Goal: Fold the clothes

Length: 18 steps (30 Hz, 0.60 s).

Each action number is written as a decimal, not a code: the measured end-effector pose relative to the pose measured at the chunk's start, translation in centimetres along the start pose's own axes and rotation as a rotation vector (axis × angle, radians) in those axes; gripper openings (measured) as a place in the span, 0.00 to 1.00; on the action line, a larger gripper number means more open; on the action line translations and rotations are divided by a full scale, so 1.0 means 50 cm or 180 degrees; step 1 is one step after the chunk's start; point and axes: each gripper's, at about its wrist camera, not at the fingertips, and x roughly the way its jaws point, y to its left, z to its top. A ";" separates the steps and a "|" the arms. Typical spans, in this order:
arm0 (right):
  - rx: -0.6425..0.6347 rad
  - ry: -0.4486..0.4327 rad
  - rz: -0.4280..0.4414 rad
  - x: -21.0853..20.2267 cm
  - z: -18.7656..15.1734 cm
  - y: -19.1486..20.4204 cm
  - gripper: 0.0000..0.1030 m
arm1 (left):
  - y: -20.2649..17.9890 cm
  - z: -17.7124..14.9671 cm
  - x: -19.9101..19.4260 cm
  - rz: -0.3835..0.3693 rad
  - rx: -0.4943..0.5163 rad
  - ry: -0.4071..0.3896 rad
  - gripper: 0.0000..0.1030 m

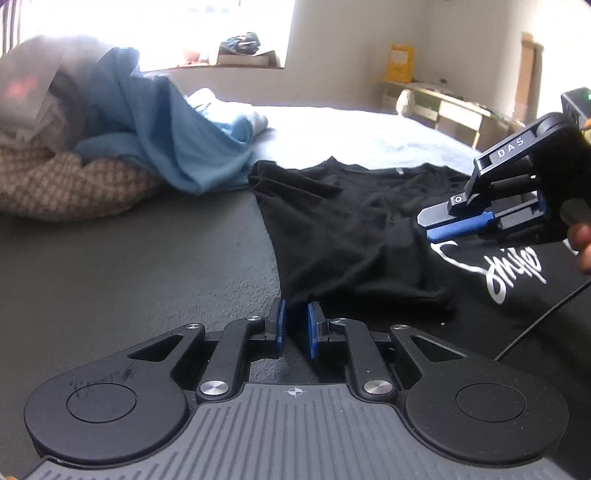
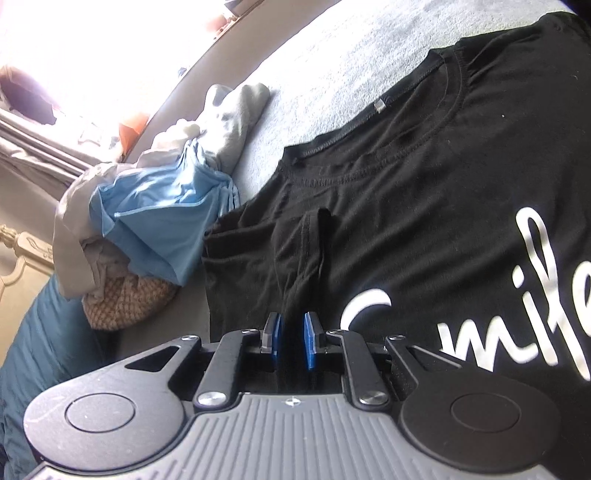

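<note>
A: Black t-shirt flat on bed; folded side edge sits between left gripper pads, slightly parted.
B: Right gripper?
A: Same, over the fold, nothing clamped.

Yellow box on shelf (far wall); bright window.

Black t-shirt matt soft cloth, glossy white print; bed cover rough-textured dark fabric; grippers' pads blue rubbery, arms matt black plastic, shiny metal rivets.
</note>
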 end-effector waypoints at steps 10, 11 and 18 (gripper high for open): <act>0.0222 -0.0059 0.0064 0.024 0.028 -0.028 0.22 | 0.013 -0.003 0.004 -0.0036 -0.0098 0.0023 0.12; 0.0234 -0.0085 0.0061 0.024 0.031 -0.032 0.24 | 0.013 -0.003 0.004 -0.0037 -0.0100 0.0022 0.12; 0.0392 -0.0041 0.0197 0.043 0.050 -0.048 0.28 | 0.011 -0.004 0.004 -0.0027 -0.0095 0.0024 0.12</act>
